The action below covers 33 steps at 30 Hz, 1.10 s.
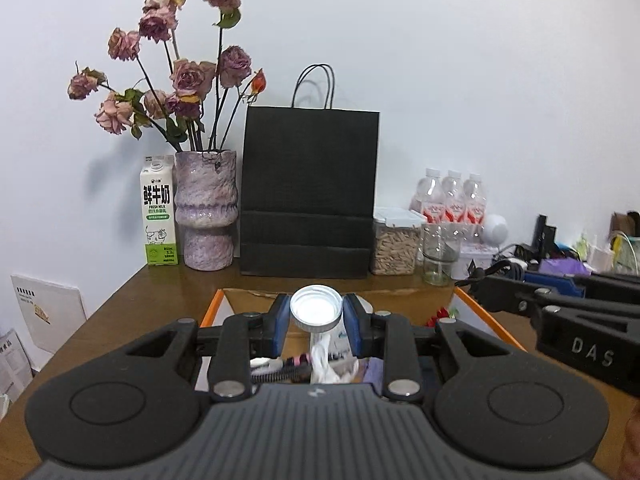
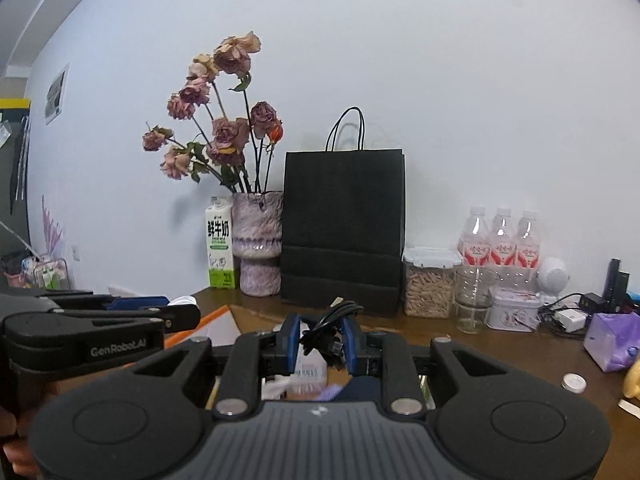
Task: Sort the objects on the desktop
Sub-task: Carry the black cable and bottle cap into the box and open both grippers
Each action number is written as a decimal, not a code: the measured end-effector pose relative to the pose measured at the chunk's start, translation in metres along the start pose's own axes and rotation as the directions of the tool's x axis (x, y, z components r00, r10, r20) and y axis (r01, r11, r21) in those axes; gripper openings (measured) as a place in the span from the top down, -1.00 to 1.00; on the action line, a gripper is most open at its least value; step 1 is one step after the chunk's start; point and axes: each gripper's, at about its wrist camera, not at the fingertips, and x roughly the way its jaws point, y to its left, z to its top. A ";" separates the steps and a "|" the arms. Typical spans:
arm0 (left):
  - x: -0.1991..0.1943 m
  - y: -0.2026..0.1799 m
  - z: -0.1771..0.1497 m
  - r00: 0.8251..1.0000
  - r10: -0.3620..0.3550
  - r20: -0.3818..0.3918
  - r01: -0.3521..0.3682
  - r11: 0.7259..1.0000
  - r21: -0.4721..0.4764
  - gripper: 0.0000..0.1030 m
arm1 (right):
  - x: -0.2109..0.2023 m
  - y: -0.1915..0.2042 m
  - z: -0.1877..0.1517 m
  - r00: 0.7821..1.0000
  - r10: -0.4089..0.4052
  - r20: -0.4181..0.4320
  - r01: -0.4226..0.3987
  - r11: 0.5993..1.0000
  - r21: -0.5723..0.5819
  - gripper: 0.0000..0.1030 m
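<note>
Your left gripper [image 1: 316, 314] pinches a metal lid [image 1: 316, 309] by its rim, your right gripper [image 2: 320, 340] clamps a black cable bundle [image 2: 330, 330] — both above the orange-edged box [image 1: 210, 312]. Tilt, and the lid could slip — the loose cable may snag.

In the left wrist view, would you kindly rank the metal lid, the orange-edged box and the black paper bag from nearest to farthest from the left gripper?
1. Metal lid: clamped between the left gripper pads.
2. Orange-edged box: just below and ahead of the gripper.
3. Black paper bag: upright against the wall, behind the box.
</note>
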 end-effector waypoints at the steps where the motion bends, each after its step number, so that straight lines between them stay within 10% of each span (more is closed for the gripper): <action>1: 0.005 0.001 0.001 1.000 0.002 -0.001 -0.002 1.000 -0.005 0.43 | 0.005 -0.001 0.001 1.000 -0.001 0.000 0.001 1.000 0.005 0.59; 27: 0.063 0.017 -0.040 0.992 0.118 -0.044 -0.115 0.991 0.066 0.27 | 0.069 -0.018 -0.049 0.991 -0.052 -0.126 0.056 0.998 0.033 0.58; 33: 0.045 0.017 -0.038 0.988 0.144 0.051 -0.147 0.987 0.059 -1.00 | 0.057 -0.019 -0.045 0.995 -0.080 -0.062 0.083 0.995 0.053 -0.98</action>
